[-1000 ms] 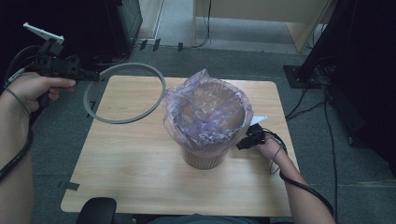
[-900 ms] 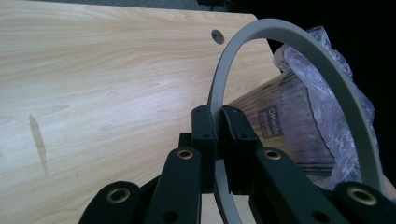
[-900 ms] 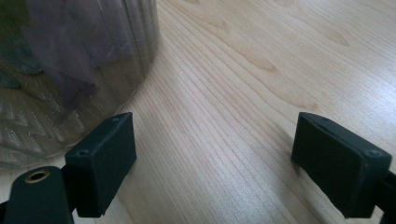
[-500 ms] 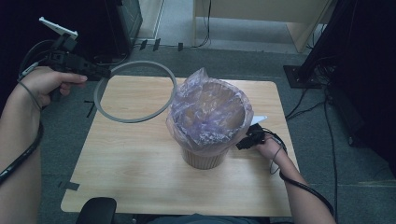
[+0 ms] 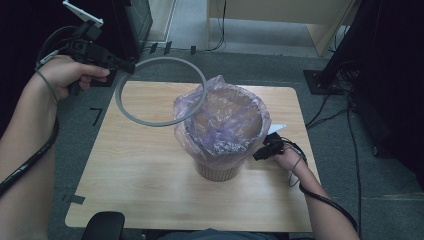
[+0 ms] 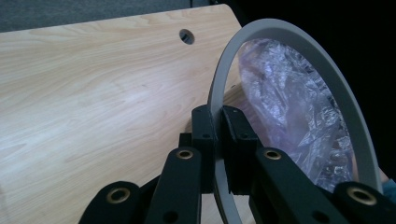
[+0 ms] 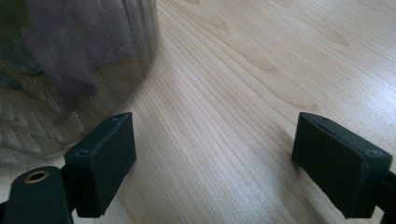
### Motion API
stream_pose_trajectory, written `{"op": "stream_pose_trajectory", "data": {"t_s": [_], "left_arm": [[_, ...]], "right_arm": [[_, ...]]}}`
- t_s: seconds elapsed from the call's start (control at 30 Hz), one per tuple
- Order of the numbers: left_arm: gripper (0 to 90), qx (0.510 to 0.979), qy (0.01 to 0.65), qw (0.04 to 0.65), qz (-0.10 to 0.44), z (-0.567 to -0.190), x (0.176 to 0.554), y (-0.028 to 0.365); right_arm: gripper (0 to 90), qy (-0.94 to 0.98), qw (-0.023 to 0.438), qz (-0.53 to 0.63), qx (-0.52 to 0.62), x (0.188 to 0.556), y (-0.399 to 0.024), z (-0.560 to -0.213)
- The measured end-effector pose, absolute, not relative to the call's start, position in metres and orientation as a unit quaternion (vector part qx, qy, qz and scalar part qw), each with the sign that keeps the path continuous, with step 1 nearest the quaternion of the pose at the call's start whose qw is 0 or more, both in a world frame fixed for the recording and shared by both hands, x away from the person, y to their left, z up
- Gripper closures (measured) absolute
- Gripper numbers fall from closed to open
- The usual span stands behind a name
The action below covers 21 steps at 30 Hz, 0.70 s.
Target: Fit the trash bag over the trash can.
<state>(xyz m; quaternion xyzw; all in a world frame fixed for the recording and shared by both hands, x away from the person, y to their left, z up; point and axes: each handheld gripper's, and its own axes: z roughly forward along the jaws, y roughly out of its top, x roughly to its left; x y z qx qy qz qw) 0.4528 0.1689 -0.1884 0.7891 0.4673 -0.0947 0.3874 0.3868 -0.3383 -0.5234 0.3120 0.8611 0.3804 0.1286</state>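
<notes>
The left tool [image 6: 218, 126] grips the ring [image 5: 160, 90] above the bin [image 5: 220, 135]; the right tool [image 7: 215, 163] rests released beside it.

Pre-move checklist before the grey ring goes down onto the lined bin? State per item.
1. Left gripper shut on the grey ring: ok, ring clamped between the fingers.
2. Ring centred over the bin: not ok, it overlaps just the bin's left edge.
3. Ring level: not ok, tilted in the high view.
4. Purple bag folded over the rim all round: cannot tell; it looks bunched.
5. Right gripper steadying the bin: not ok, open on the table beside it.
</notes>
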Motion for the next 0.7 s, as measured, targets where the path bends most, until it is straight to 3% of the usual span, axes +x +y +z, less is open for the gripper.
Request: {"op": "stream_pose_trajectory", "data": {"t_s": [0.7], "left_arm": [[84.5,0.820,0.415,0.374,-0.121,-0.197,0.467,0.082]], "right_arm": [[13.4,0.861,0.128,0.380,0.312,0.387,-0.338,-0.523]]}}
